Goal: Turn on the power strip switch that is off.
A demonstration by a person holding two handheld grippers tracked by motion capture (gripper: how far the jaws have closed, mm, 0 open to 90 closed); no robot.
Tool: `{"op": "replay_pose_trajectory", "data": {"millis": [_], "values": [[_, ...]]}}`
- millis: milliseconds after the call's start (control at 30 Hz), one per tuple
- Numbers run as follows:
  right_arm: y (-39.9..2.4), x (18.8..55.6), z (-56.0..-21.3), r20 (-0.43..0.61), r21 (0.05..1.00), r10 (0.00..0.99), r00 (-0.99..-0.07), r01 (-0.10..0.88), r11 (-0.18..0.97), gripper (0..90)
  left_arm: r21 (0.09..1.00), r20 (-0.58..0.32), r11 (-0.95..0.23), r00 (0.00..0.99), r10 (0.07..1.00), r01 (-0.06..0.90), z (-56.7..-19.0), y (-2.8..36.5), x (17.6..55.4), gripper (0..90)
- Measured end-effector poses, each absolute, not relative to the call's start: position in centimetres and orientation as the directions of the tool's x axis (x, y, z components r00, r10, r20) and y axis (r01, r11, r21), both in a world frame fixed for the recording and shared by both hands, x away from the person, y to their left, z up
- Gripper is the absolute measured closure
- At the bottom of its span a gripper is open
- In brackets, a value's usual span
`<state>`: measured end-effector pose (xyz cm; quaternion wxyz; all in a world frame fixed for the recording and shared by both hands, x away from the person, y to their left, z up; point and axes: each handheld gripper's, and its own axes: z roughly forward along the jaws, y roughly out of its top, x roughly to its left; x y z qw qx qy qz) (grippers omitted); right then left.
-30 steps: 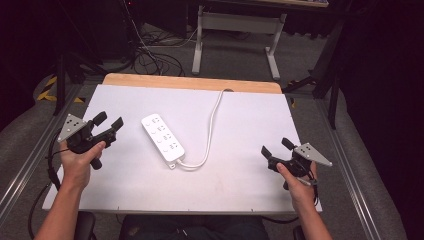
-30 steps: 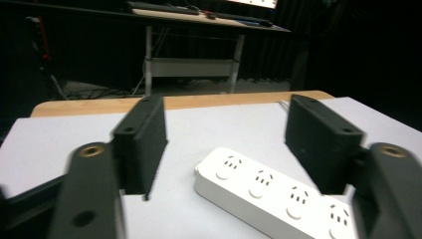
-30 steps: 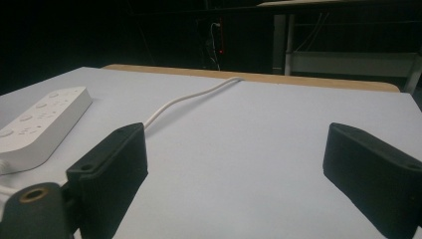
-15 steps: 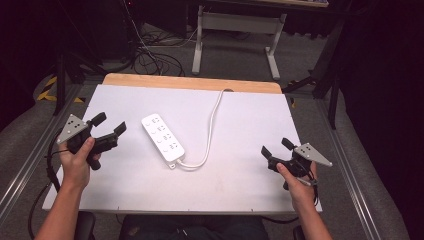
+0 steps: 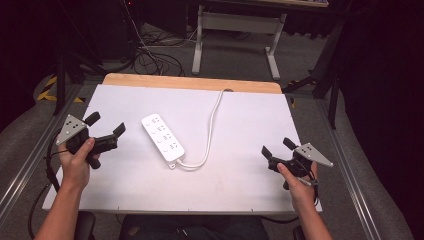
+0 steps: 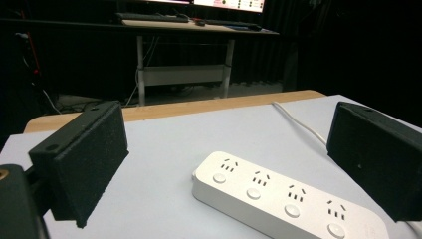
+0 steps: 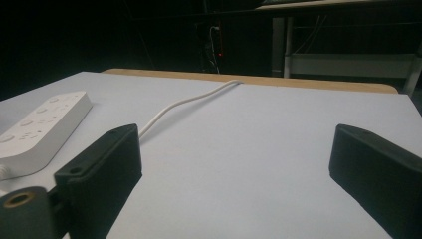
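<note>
A white power strip (image 5: 162,136) with several sockets lies on the white table top (image 5: 240,125), a little left of the middle. Its white cable (image 5: 212,127) loops off its near end and runs back over the table's far edge. My left gripper (image 5: 105,124) is held open at the table's left side, a short way left of the strip. In the left gripper view the strip (image 6: 286,196) lies just ahead between the wide-apart jaws. At the table's right side my right gripper (image 5: 277,147) is open with nothing in it. The right gripper view shows the strip (image 7: 40,130) far left and the cable (image 7: 186,102).
A wooden strip (image 5: 192,82) runs along the table's far edge. Beyond it stand a desk's metal legs (image 5: 235,37) and loose cables (image 5: 150,57) on the floor. Metal rails (image 5: 350,170) flank the table on both sides.
My left gripper has drifted slightly left and toward the near edge, and its jaws stand a little wider. The right gripper and the power strip have stayed put.
</note>
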<state>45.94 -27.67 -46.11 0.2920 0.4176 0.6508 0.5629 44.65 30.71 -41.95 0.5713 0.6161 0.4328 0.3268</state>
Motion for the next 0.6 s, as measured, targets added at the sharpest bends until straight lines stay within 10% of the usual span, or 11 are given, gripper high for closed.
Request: {"op": "replay_pose_trajectory", "data": {"millis": [600], "values": [[-27.49,45.84,-46.14,0.044,0.983,0.848,-0.528,0.176,0.058,2.1,0.987,-0.078,0.008,0.426,0.901,0.163,-42.26,30.83,44.72,6.9]]}}
